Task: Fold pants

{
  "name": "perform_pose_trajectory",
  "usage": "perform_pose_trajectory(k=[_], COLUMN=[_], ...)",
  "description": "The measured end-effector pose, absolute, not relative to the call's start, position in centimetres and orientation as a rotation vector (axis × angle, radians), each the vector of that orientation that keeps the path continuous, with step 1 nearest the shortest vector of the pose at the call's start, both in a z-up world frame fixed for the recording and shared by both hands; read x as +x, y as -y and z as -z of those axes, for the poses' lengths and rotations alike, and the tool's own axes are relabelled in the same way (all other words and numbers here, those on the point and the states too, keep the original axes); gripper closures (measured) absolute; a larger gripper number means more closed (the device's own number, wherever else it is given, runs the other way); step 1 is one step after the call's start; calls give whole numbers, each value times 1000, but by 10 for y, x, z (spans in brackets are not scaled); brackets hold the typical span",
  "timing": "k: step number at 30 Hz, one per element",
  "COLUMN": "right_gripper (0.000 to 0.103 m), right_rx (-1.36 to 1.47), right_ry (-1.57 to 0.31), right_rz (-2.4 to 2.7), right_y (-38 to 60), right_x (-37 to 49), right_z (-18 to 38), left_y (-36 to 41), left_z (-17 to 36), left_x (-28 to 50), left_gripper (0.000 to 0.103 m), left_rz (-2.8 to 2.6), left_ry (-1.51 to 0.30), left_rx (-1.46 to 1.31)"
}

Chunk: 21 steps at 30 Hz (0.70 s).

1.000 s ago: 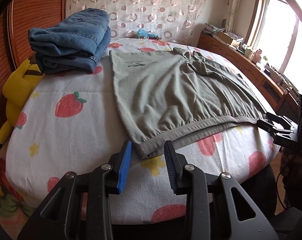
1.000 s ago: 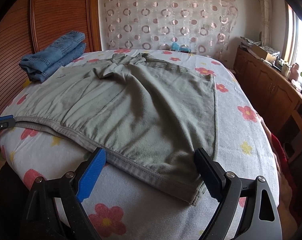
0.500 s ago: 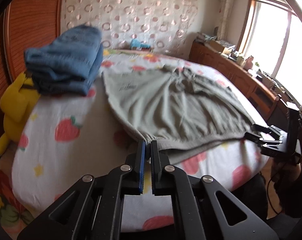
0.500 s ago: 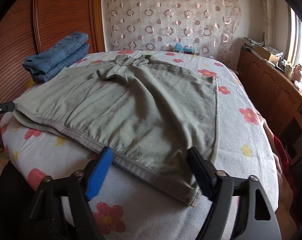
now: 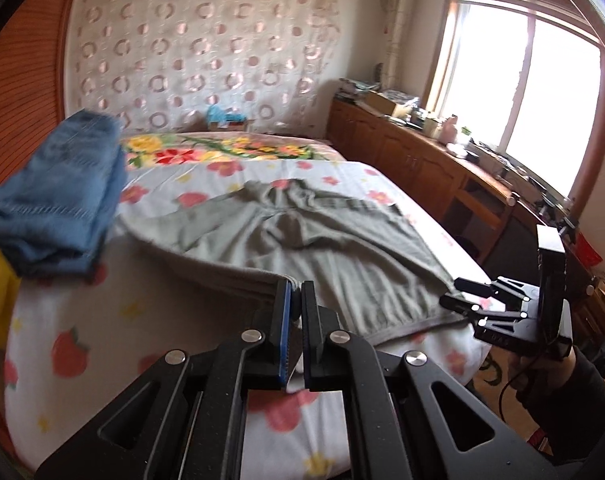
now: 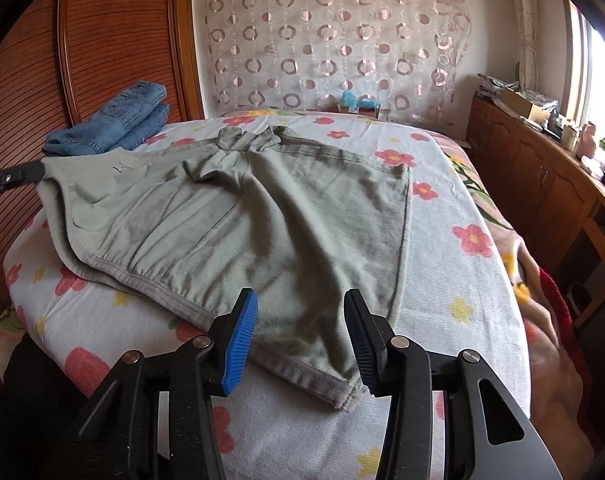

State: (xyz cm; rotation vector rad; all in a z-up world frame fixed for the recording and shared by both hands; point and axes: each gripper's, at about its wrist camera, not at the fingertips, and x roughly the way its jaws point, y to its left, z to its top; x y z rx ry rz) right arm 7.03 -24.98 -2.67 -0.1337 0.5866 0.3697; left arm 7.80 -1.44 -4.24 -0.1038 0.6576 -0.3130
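The left gripper (image 5: 295, 312) pinches the grey-green cotton pants (image 6: 262, 216) at one waistband corner, apparently lifted; the right gripper (image 6: 300, 334) straddles the other corner, fingers wide.

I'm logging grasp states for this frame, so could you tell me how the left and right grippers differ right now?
The left gripper is shut on the waistband corner of the grey pants, while the right gripper is open around the opposite corner without clamping it. The left gripper has lifted its corner off the bed and is carrying it across; under the right gripper the pants lie flat. Both are black with one blue pad and work the same waistband edge.
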Motion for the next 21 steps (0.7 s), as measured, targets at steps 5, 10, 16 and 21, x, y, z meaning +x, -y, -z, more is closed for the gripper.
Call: perform_pose_trajectory(k=[5, 10, 16, 21], right_gripper=[56, 56, 56, 56], right_rx=[-123, -109, -95, -91], right_ry=[-587, -578, -574, -569], right_rz=[-363, -354, -342, -337], right_y=[256, 264, 271, 274], right_x=[73, 70, 71, 71], right_z=[27, 26, 27, 28], left_y=[42, 72, 101, 106], left_z=[32, 23, 20, 28], left_x=[97, 111, 123, 131], left_gripper=[97, 97, 97, 97], left_rz=[385, 457, 497, 494], left_ry=[-653, -655, -665, -689], left_rx=[-78, -46, -2, 4])
